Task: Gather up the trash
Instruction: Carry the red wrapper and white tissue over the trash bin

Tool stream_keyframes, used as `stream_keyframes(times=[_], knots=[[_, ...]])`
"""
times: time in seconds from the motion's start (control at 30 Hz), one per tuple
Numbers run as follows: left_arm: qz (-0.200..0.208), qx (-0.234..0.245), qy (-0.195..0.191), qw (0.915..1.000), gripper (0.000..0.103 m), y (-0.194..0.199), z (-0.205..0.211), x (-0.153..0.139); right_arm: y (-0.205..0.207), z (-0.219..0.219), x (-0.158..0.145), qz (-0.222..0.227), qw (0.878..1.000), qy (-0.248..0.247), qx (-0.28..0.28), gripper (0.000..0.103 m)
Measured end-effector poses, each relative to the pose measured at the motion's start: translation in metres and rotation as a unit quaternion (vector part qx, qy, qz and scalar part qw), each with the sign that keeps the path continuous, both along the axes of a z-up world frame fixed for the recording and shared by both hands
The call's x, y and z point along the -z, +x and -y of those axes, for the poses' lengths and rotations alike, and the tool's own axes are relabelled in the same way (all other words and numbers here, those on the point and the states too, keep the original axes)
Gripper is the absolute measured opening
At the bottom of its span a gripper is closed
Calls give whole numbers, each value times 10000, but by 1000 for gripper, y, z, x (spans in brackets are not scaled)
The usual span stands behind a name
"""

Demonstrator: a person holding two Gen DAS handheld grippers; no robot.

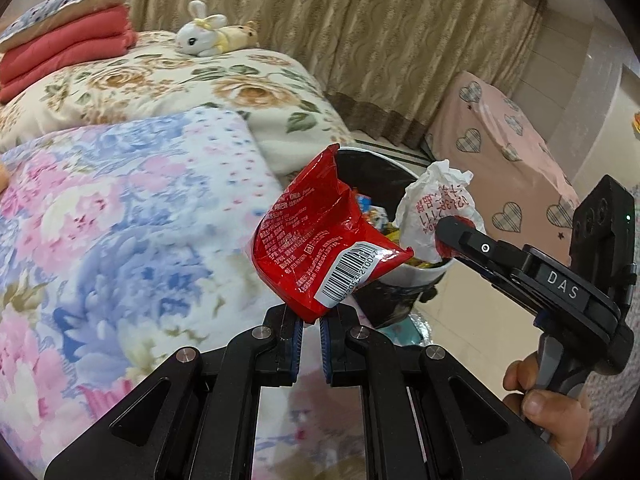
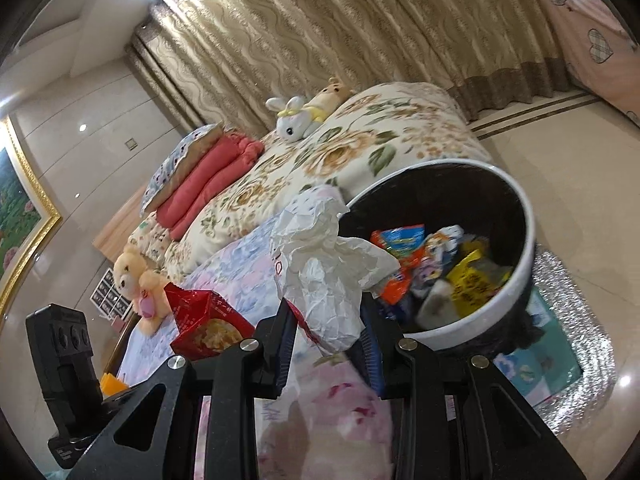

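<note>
My left gripper (image 1: 311, 322) is shut on a red snack wrapper (image 1: 320, 240) with a white barcode label, held up beside the bed, just left of the trash bin (image 1: 416, 276). My right gripper (image 2: 328, 322) is shut on a crumpled white paper (image 2: 324, 272) with red print, held at the bin's near rim (image 2: 500, 300). The same paper (image 1: 436, 216) shows in the left wrist view over the bin, pinched by the right gripper (image 1: 448, 240). The red wrapper (image 2: 200, 320) shows at the left in the right wrist view. The bin is white outside, dark inside, and holds several colourful wrappers (image 2: 440, 264).
A bed with a floral quilt (image 1: 120, 208) fills the left. Folded red blankets (image 1: 68, 52), a plush rabbit (image 1: 204, 32) and a teddy bear (image 2: 140, 284) lie on it. Beige curtains (image 1: 360, 40) hang behind. A pink covered box (image 1: 504, 148) stands right. A silver mat (image 2: 568, 360) lies under the bin.
</note>
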State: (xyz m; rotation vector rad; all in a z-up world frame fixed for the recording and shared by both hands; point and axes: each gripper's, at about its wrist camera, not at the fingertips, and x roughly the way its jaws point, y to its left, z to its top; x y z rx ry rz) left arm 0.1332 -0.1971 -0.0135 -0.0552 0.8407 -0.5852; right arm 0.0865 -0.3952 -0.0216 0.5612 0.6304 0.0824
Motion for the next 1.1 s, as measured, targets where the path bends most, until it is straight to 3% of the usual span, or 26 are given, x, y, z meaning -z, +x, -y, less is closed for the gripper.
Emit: stream_keyframes(times=[1.1], knots=[[168,652,244,9974,7,24,88,-10,16,55,-12,-81,9984,-365,418,34]])
